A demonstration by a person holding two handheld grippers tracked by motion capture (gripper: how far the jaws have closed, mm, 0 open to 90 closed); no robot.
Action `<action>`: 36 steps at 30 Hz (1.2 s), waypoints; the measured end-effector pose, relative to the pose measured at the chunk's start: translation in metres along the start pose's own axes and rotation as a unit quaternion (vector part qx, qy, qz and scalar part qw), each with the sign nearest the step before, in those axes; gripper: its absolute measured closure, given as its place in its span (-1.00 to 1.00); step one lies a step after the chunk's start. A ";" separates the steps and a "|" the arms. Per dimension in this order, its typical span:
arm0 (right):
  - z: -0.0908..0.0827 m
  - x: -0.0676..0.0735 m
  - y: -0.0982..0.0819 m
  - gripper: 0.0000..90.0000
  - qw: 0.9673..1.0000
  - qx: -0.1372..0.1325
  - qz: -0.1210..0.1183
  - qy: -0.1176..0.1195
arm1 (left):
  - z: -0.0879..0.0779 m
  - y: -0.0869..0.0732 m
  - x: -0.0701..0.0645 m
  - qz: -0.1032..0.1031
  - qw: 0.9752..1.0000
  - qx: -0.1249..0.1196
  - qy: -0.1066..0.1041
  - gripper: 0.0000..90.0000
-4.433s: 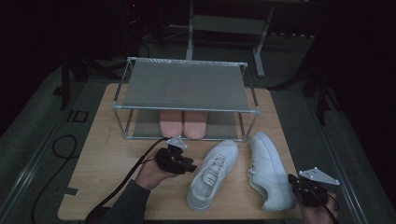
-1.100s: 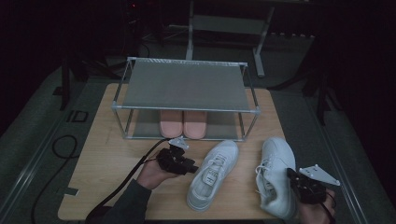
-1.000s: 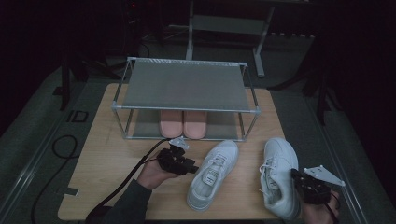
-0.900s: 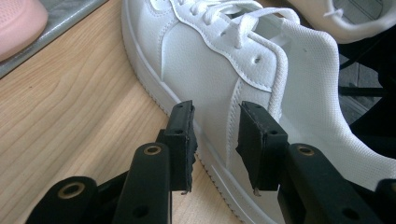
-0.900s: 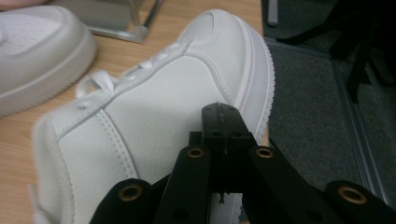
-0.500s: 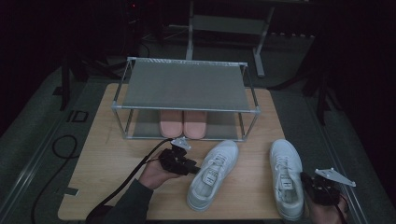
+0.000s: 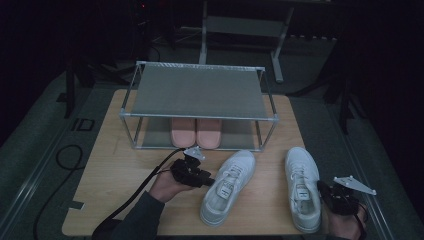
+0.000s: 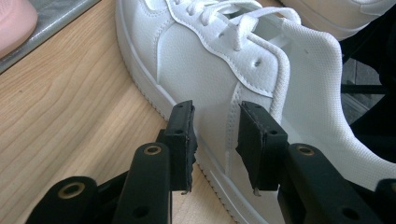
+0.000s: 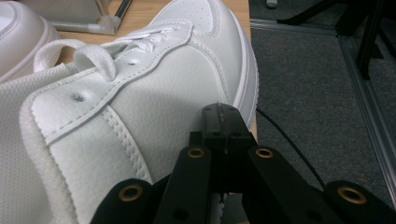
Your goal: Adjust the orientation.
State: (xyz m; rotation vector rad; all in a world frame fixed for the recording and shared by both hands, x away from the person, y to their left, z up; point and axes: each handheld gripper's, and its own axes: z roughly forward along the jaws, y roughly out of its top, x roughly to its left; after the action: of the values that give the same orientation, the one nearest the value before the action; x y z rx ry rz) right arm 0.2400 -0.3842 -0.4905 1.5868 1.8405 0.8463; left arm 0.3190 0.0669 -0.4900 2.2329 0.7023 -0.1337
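Swung straight, one of two white sneakers (image 7: 302,187) meets right gripper (image 7: 334,199).

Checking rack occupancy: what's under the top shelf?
A pink pair sits on the lower shelf, toes poking out the front. The top shelf covers their heels and the back of the lower shelf.

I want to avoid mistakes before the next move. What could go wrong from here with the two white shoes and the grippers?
1. The right shoe lies close to the table edge, with the shut right gripper against its outer side; a push or pull may tip it off.
2. The left gripper stands half open at the left shoe without gripping it; closing on the smooth side wall may slip.
3. Lifted shoes could knock the rack or the pink slippers under it.
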 end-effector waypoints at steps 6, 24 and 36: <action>0.017 -0.001 0.002 1.00 1.000 0.013 0.004 0.017 | 0.000 0.000 0.001 -0.001 1.000 0.000 0.000 0.46; 0.027 0.012 -0.005 1.00 0.997 0.036 -0.011 0.064 | 0.000 0.000 0.002 -0.001 1.000 0.001 0.002 0.46; 0.025 0.012 0.012 1.00 0.998 0.005 -0.022 0.057 | -0.002 -0.001 0.003 -0.001 1.000 -0.003 0.014 0.42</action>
State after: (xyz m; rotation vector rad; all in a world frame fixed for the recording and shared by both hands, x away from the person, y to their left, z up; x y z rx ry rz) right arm 0.2647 -0.3684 -0.4975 1.5279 1.9538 0.9256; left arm 0.3204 0.0699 -0.4904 2.2319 0.7197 -0.1013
